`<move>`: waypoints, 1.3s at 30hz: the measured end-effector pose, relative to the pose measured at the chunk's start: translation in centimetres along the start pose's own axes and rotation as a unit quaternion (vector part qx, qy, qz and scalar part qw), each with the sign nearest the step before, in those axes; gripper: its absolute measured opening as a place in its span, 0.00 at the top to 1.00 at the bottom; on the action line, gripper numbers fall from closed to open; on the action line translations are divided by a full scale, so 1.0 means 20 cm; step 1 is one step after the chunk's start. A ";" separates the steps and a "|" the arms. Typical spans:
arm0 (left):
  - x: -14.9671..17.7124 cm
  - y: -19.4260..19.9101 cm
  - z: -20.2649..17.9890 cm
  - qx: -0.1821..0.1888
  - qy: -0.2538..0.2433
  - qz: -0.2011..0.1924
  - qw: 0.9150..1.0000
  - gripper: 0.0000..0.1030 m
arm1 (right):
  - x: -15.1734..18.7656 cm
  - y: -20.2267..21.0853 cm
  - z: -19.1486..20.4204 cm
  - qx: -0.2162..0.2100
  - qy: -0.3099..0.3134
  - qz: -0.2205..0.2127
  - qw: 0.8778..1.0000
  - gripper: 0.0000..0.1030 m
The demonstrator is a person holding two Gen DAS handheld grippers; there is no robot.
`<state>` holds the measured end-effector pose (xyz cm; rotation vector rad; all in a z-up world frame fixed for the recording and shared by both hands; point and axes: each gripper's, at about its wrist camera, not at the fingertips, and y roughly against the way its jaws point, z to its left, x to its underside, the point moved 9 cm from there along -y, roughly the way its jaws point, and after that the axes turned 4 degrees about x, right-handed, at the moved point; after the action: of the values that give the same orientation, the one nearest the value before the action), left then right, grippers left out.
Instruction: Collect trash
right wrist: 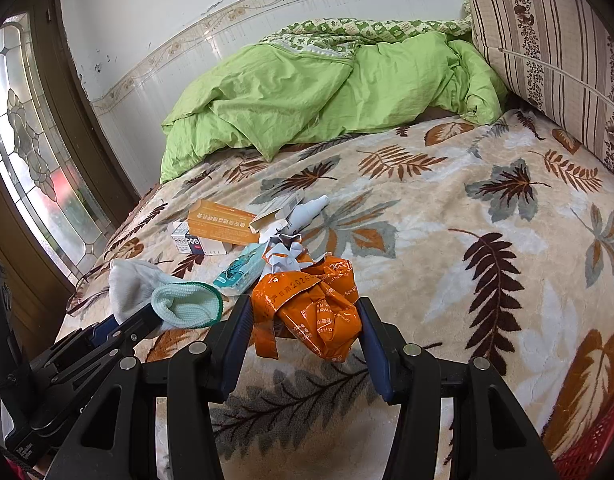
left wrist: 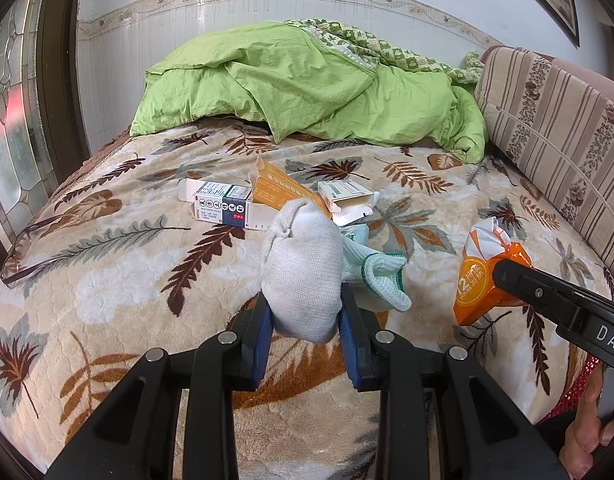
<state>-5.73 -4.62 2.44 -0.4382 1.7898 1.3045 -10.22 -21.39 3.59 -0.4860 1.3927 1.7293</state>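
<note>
**Holding one piece of trash in each gripper above the bed**

Gripping a balled white sock (left wrist: 303, 272) in the left gripper (left wrist: 306, 312), blue pads clamped on its lower sides, sock upright between them. Mint-green sock cuff with dark green rim (left wrist: 381, 276) hanging off to the right of the bundle; seen from the right wrist view as an open cuff (right wrist: 187, 305) just beside the right gripper.

Gripping a crumpled orange wrapper (right wrist: 311, 312) in the right gripper (right wrist: 307, 332), pads pressed on both flanks, white crinkled end sticking up at the top. Same wrapper (left wrist: 487, 276) visible from the left wrist view at a black finger's tip.

Both bundles lifted clear above the leaf-patterned blanket (right wrist: 447, 216).

Remaining on the blanket, beyond the grippers: white-and-blue carton (left wrist: 223, 204), orange carton (left wrist: 283, 190) touching it, small open white box (left wrist: 345, 196), teal packet (right wrist: 239, 270), white bottle (right wrist: 309, 208).

Background: green duvet (left wrist: 307, 88) bunched against the wall, striped cushion (left wrist: 555, 128) at right. Red mesh basket (right wrist: 595, 444) at lower right edge. Bare fingers (left wrist: 587, 420) on the right gripper's handle.
</note>
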 end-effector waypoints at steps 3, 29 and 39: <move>0.00 0.00 0.00 0.000 0.001 0.000 1.000 0.72 | 0.00 0.00 0.00 0.000 0.000 0.000 1.000 0.46; 0.00 0.25 -0.44 0.093 -0.059 -0.008 0.994 0.72 | 0.06 0.37 -0.25 -0.021 -0.093 0.001 0.995 0.46; 0.02 0.34 -0.78 0.146 -0.115 0.000 0.983 0.72 | 0.12 0.68 -0.57 0.016 -0.129 -0.023 0.991 0.46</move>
<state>-17.37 -15.85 7.46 -0.1188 1.7472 1.0252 -24.74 -31.61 6.64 -0.2626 1.2135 1.6637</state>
